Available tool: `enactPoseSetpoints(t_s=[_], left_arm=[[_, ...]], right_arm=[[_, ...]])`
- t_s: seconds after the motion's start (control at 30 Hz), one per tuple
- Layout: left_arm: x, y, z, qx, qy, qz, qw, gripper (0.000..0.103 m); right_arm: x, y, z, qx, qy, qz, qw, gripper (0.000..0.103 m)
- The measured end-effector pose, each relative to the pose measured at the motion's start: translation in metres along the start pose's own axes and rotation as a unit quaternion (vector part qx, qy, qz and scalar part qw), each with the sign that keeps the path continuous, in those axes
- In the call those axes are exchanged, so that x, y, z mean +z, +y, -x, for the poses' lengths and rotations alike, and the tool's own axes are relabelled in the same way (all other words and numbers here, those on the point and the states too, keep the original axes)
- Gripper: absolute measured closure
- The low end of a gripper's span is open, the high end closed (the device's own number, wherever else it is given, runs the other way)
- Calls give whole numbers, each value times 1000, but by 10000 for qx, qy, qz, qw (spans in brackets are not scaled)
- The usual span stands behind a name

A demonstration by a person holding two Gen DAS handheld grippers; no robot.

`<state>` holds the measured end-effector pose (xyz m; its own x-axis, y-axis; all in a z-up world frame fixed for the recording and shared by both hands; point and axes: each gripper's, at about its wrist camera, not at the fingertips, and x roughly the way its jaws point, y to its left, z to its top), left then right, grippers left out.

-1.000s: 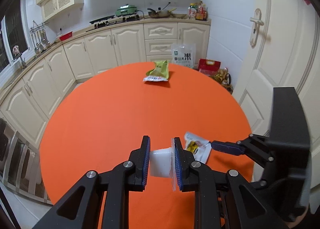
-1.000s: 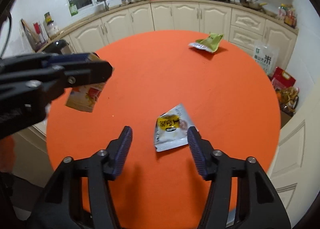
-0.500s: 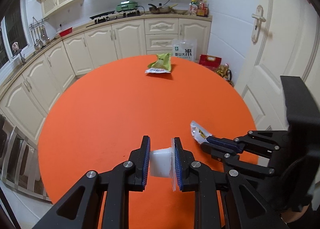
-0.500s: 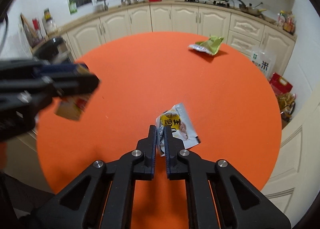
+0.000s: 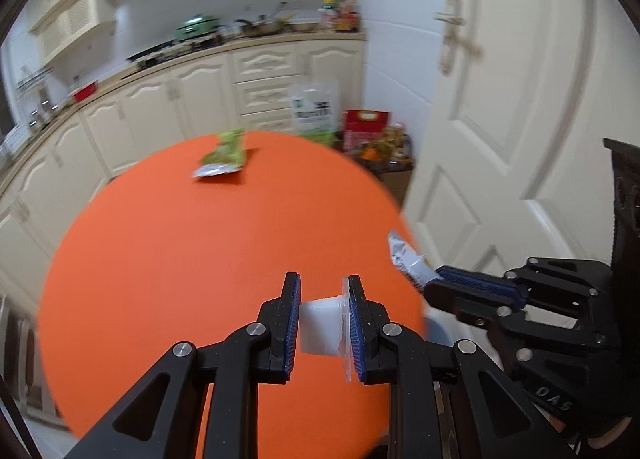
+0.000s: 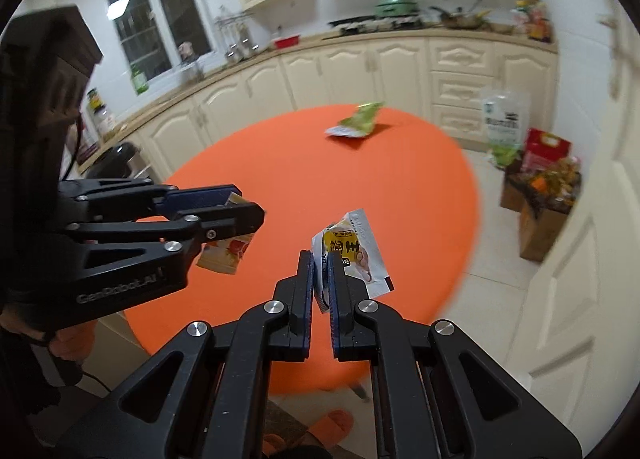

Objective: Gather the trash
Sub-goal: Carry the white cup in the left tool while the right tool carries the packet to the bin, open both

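We found left gripper [image 5: 323, 321] pinching a white cup [image 5: 320, 326], right gripper [image 6: 321, 286] pinching a snack wrapper [image 6: 356, 255], green packet [image 5: 224, 155] at far side of the orange table [image 5: 180, 259].

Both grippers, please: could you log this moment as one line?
left gripper: shut on white cup | right gripper: shut on yellow-label wrapper | green wrapper: on table

Counter [image 5: 180, 259] top matt orange, smooth, cloth-like. Both claws matt black plastic with ribbed blue pads [image 5: 294, 323] and shiny metal screws; left claw [image 5: 323, 323] grips a translucent white plastic cup [image 5: 320, 325]. Right claw [image 6: 321, 283] pinches a glossy crinkled foil-plastic wrapper [image 6: 360, 255]; green packet [image 6: 358, 123] glossy too.
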<state>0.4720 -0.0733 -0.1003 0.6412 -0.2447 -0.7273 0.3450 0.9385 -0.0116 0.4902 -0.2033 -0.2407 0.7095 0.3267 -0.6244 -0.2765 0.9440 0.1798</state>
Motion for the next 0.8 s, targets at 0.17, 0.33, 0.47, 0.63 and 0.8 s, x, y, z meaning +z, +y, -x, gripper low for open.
enactPoseSetpoints(t_s=[0.17,0.33,0.47,0.63,0.8], left_arm=[[10,-54,-22,-416,59,-274,9987,84],[18,-105,-63,-696,256,-563,9957,84],[21,-130,-103,-833,542,-658,9929,84],[28,-152,-155,-924,918,-783,9884,84],[37,-165,-191,-904,1125,-817,9862,83]], right_arm=[[-21,-51,43,-379,-175,-447,9981,95],[-48,-96,63,-747,-69,-796,9940,95],[-67,-129,69,-867,27,-1070,9905,95],[-88,-158,61,-939,200,-1304,9868,95],[-105,-181,44,-936,418,-1495,9834,95]])
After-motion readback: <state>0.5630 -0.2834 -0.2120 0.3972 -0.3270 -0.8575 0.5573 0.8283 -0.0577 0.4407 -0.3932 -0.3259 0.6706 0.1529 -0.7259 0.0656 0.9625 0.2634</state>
